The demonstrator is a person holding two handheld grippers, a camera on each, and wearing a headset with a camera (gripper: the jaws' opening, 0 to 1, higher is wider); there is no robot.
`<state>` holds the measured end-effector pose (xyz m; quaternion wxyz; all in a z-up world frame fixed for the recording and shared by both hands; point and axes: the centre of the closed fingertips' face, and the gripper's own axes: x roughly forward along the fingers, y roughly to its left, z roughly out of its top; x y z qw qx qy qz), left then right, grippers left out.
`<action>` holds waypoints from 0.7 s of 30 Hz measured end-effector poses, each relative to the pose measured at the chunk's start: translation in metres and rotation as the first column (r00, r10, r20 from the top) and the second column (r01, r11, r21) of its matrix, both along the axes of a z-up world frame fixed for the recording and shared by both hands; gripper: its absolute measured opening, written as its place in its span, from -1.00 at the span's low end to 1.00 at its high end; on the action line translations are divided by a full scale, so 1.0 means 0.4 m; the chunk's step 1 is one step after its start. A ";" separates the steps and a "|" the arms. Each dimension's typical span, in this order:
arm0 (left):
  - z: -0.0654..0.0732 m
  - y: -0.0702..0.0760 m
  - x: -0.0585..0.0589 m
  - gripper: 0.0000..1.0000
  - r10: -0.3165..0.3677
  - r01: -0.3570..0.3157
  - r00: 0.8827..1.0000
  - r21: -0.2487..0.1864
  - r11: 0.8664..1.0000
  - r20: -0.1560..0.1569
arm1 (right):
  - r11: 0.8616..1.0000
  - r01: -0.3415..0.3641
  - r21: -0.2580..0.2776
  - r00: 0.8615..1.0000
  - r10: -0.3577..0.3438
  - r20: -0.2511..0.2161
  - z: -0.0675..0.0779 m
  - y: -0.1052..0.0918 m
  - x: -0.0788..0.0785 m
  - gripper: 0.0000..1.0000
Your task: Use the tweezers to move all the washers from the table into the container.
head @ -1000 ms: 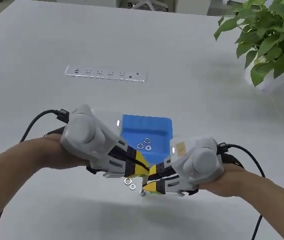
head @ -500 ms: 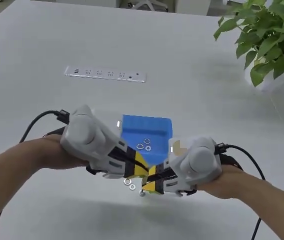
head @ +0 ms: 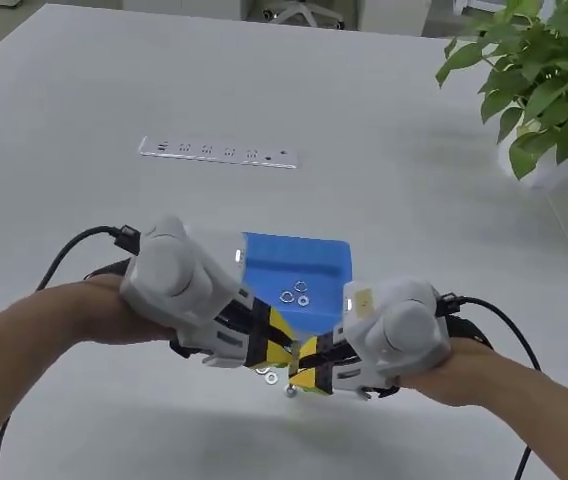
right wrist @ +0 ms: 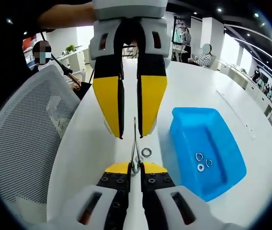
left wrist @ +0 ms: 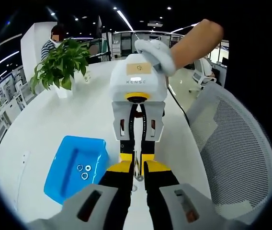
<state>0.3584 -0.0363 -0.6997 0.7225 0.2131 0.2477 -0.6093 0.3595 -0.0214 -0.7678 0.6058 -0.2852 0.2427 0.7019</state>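
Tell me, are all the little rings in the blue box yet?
Not yet. Three washers already lie in the blue container. In hand: the right gripper is shut on the tweezers. A loose washer lies on the table right beside them, so at least that one is left.

Open-plan office, white desks, mesh chair, potted plant, power strip, ceiling spotlights
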 end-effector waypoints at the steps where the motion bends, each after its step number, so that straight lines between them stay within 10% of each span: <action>1: 0.001 0.004 0.001 -0.71 0.006 -0.006 1.000 -0.002 1.000 0.000 | 1.000 0.000 0.000 1.000 0.000 0.000 0.000 -0.001 0.000 -0.83; 21: 0.019 0.074 -0.014 0.19 0.196 -0.205 0.976 -0.113 0.972 -0.090 | 1.000 0.009 0.024 1.000 -0.009 0.009 0.035 -0.008 -0.002 -0.83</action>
